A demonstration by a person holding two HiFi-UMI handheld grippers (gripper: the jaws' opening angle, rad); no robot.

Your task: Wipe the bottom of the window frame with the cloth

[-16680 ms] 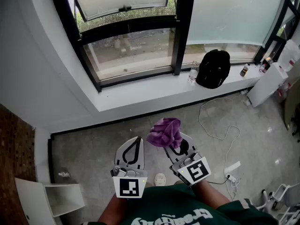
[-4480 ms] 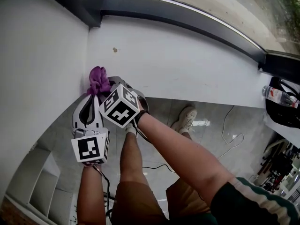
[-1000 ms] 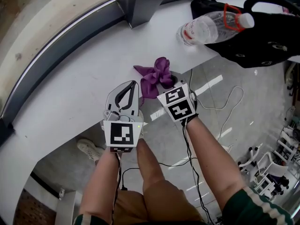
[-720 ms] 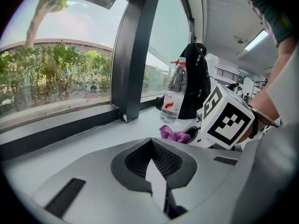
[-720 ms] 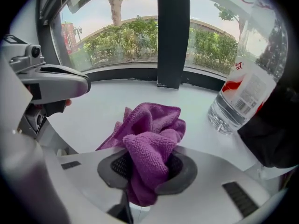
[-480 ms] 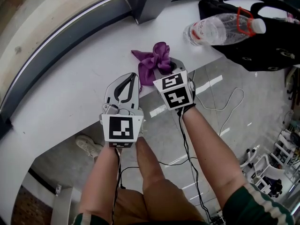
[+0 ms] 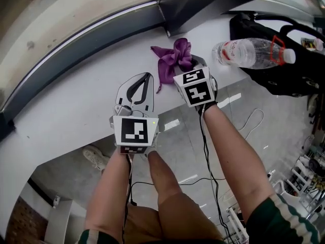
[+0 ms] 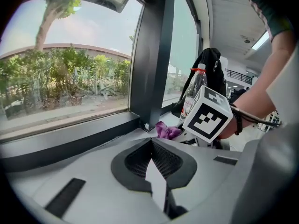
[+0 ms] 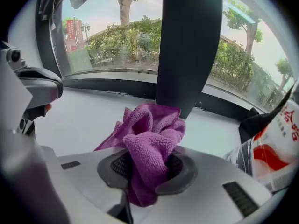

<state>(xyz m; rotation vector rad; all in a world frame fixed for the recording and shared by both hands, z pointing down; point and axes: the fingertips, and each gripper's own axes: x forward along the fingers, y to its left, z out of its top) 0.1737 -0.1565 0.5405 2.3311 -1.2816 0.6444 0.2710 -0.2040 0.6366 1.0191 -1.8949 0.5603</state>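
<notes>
Our right claw (image 9: 147, 164), clenched on the cloth (image 7: 172, 60), now sits nearer the frame post (image 7: 177, 6); left claw (image 8: 152, 157) closed, empty. Cloth hides our right tips overhead.

left gripper (image 7: 143, 78): grey, marker cube (image 7: 134, 133) | right gripper (image 7: 195, 65): same, black cable (image 7: 210, 177) | tan shorts (image 7: 172, 217) | green sleeve (image 7: 289, 222)
</notes>
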